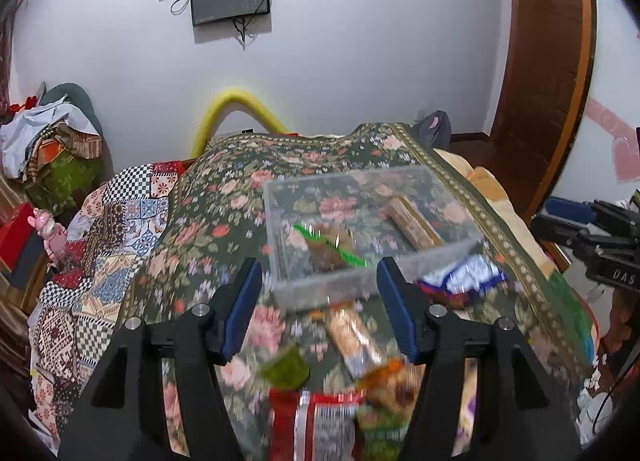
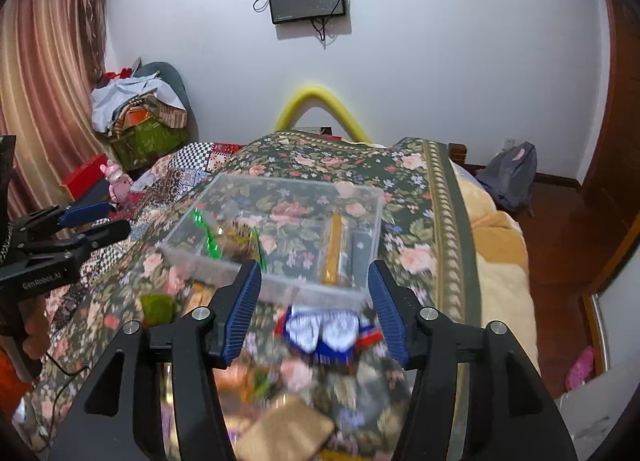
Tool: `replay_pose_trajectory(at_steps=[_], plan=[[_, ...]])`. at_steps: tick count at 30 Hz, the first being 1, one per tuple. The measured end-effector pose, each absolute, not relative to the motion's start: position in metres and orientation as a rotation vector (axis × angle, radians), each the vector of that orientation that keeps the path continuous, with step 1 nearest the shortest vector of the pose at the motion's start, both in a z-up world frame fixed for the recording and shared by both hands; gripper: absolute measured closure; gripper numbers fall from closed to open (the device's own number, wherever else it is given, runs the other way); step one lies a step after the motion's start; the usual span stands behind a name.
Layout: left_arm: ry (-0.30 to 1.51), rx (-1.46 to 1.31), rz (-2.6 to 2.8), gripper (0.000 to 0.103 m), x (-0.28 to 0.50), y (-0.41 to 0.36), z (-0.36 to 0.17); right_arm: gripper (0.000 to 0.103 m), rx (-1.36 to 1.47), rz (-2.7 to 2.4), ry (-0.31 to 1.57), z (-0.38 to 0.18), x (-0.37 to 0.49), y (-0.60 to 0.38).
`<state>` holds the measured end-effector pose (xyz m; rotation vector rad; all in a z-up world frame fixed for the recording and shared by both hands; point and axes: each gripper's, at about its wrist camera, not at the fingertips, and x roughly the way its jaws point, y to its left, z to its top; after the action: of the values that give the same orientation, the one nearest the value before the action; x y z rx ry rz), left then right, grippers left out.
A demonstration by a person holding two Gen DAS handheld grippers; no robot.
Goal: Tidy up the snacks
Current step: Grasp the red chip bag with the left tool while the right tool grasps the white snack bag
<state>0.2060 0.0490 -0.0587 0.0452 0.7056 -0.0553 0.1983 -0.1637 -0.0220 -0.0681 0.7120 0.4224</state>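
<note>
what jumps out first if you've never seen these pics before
The clear plastic box sits mid-frame on the floral bedspread, with a green-edged packet at one end and a gold-brown bar at the other. Nearer the cameras, loose snacks lie on the cloth, including a blue-and-white packet and a red-and-silver one. The open left hand-held gripper and right hand-held gripper frame each view, both empty.

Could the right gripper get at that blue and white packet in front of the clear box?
Probably yes. The right gripper is open and empty, and the blue and white packet lies uncovered on the bedspread right ahead of it, just short of the clear box.
</note>
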Motion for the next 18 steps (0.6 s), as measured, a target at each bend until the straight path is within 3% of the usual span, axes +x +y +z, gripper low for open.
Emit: replay_pose_trajectory(at_steps=[11, 18], plan=[[0.820, 0.042, -0.073, 0.043, 0.145, 0.058, -0.106, 0.039, -0.076, 0.360, 0.764, -0.050, 0.136, -0.188], [0.901, 0.011, -0.057, 0.034, 0.125, 0.070, -0.147, 0.038, -0.058, 0.316, 0.863, -0.085, 0.116, -0.197]])
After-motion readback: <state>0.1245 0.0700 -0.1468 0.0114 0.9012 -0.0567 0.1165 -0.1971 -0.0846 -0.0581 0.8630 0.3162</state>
